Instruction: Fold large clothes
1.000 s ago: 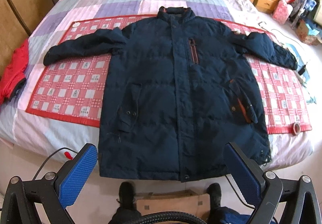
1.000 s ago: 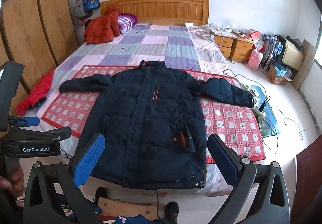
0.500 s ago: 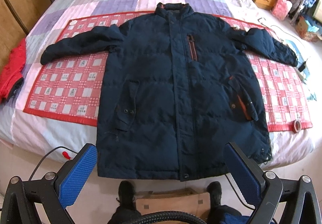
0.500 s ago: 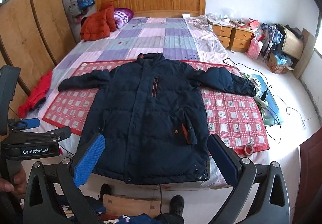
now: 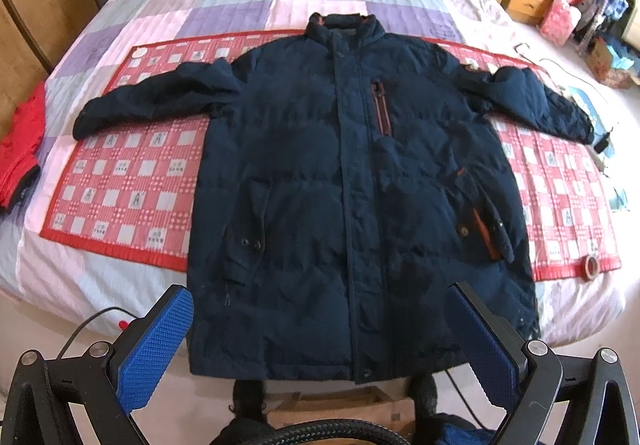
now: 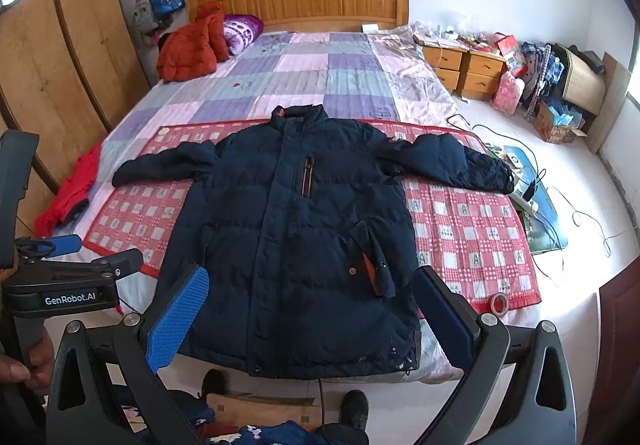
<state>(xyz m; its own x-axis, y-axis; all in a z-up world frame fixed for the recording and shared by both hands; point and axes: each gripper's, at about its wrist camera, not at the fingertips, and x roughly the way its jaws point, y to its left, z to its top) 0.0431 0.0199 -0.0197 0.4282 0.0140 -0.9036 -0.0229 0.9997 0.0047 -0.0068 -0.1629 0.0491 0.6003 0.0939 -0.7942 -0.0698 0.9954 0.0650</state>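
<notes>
A large navy padded jacket [image 5: 352, 181] [image 6: 296, 229] lies flat and face up on a red checked mat [image 5: 124, 181] [image 6: 472, 229] across the bed, both sleeves spread sideways, its hem hanging over the foot edge. My left gripper [image 5: 324, 341] hovers open above the hem, blue pads wide apart and empty. Likewise open and empty, my right gripper [image 6: 310, 319] is held higher and farther back, over the hem. The left gripper's body [image 6: 68, 285] shows at the left of the right wrist view, held by a hand [image 6: 24, 365].
An orange coat [image 6: 192, 45] sits by the headboard and a red garment [image 6: 68, 197] hangs off the bed's left side. A tape roll [image 6: 499, 303] lies on the mat's right corner. Wardrobes [image 6: 60, 85] stand left; nightstands [image 6: 460, 69], clutter and floor cables lie right. Shoes and a cardboard piece [image 6: 264, 409] are below.
Both grippers have moved forward toward the bed, so the jacket looks larger and its hem lies closer to the pads. The jacket has not moved and both grippers remain open.
</notes>
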